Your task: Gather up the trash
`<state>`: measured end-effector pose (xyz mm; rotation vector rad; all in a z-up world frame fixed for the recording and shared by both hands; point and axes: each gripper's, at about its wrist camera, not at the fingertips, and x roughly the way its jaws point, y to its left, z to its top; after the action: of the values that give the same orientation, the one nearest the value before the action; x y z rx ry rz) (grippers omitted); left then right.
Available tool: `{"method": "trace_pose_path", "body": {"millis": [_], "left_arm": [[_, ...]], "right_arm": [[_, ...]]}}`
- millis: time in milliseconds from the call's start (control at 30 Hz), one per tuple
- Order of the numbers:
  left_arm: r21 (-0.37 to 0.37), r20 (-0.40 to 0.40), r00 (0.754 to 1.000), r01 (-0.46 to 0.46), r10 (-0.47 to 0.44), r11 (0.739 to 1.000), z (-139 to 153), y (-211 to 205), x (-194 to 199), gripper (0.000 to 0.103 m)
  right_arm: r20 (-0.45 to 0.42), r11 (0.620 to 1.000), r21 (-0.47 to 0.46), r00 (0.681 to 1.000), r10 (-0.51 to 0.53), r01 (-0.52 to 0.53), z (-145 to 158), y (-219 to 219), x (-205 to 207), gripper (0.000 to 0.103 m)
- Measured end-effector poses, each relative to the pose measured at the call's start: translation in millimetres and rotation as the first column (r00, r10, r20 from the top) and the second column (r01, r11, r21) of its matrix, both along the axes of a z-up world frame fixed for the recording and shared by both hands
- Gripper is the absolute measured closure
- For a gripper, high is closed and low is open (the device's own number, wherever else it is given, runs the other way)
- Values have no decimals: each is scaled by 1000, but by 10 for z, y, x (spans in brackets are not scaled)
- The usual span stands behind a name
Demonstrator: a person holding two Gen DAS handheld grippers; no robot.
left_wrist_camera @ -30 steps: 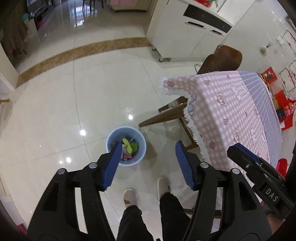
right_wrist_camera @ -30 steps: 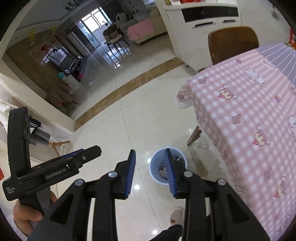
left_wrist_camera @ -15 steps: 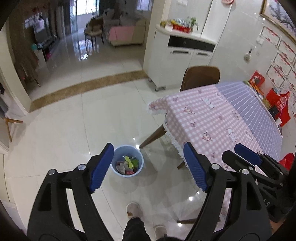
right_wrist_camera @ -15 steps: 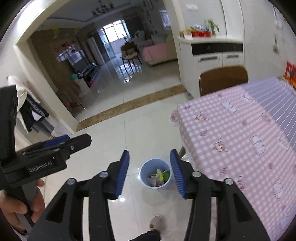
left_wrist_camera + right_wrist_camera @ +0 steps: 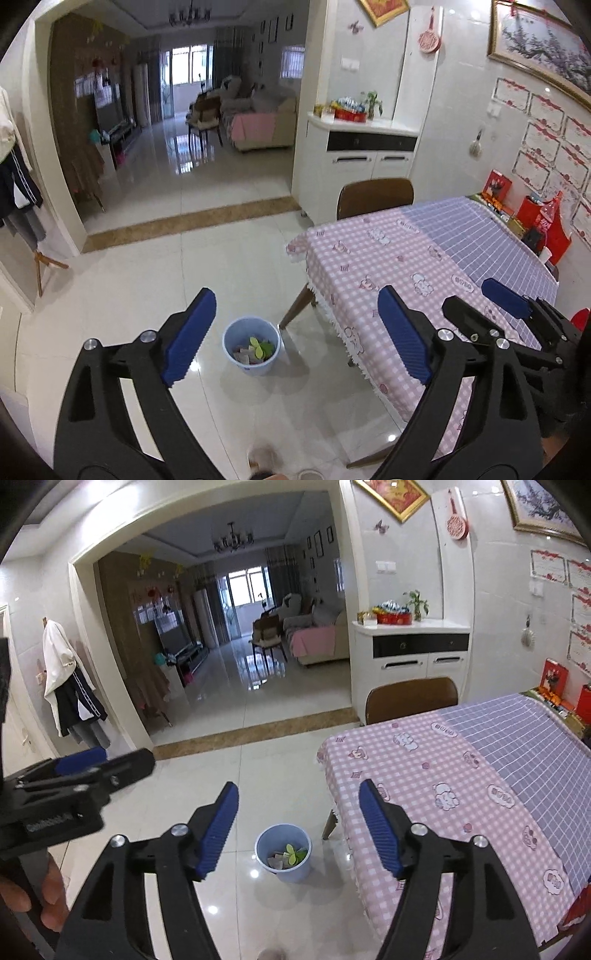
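Note:
A light blue trash bin [image 5: 252,346] stands on the tiled floor by the table corner; it holds wrappers and a green piece. It also shows in the right wrist view [image 5: 283,852]. My left gripper [image 5: 295,338] is open and empty, held high above the bin. My right gripper [image 5: 298,829] is open and empty, also high above the bin. The right gripper shows at the right of the left wrist view [image 5: 517,314], and the left gripper shows at the left of the right wrist view [image 5: 74,775].
A table with a pink and purple checked cloth [image 5: 424,266] stands to the right; it also shows in the right wrist view [image 5: 480,775]. A brown chair [image 5: 375,197] sits at its far end. A white cabinet [image 5: 365,155] stands behind. A shoe [image 5: 262,456] shows below.
Both grippers have risen and tilted up, so the bin looks smaller and the far room has come into view. The jaws of both grippers have spread wider.

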<state>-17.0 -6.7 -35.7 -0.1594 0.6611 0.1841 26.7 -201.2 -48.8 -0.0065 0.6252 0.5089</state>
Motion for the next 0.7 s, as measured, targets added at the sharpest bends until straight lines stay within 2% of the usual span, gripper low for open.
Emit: {"method": "trace_pose_path", "body": {"millis": [267,700], "left_arm": [[79,93,996,-7,0,997,254,-143,-382,10],[85,158,987,24,-37,996,476,69,-735,10]], "right_arm": [[47,1000,15,999,-6,5,156,-88,-360,34],[105,998,25,993,-52,49,316,75,-768,31]]}}
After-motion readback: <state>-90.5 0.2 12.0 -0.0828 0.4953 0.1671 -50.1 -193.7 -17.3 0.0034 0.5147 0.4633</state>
